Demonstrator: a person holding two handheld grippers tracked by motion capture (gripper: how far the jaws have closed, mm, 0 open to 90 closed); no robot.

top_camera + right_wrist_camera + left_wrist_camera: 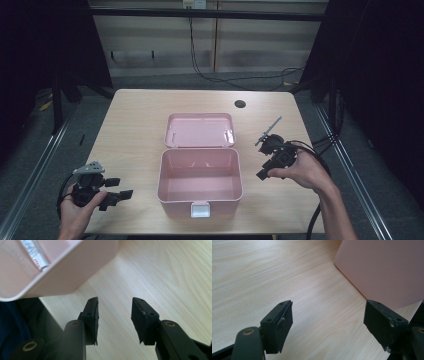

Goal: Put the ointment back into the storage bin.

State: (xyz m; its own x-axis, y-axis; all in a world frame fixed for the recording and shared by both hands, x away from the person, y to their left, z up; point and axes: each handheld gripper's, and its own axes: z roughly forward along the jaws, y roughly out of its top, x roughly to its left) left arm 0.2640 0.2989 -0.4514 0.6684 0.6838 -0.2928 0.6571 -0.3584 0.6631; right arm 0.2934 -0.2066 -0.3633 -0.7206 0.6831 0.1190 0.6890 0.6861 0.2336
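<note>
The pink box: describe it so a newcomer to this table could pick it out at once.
Start at the light wooden table and look to its middle, between the left gripper and the right gripper. There sits the pink box, open, its hinged lid lying flat behind it. It is the table's one pink thing, with a pale latch on its front wall.

In the right gripper view, the pink box (57, 275) is cut off by the top and left edges; a white tube (35, 252) inside it runs out of the top edge, its print too blurred to read. In the left gripper view, the box is cropped at top and right. In the high view, the box's near wall hides its floor's near strip.
</note>
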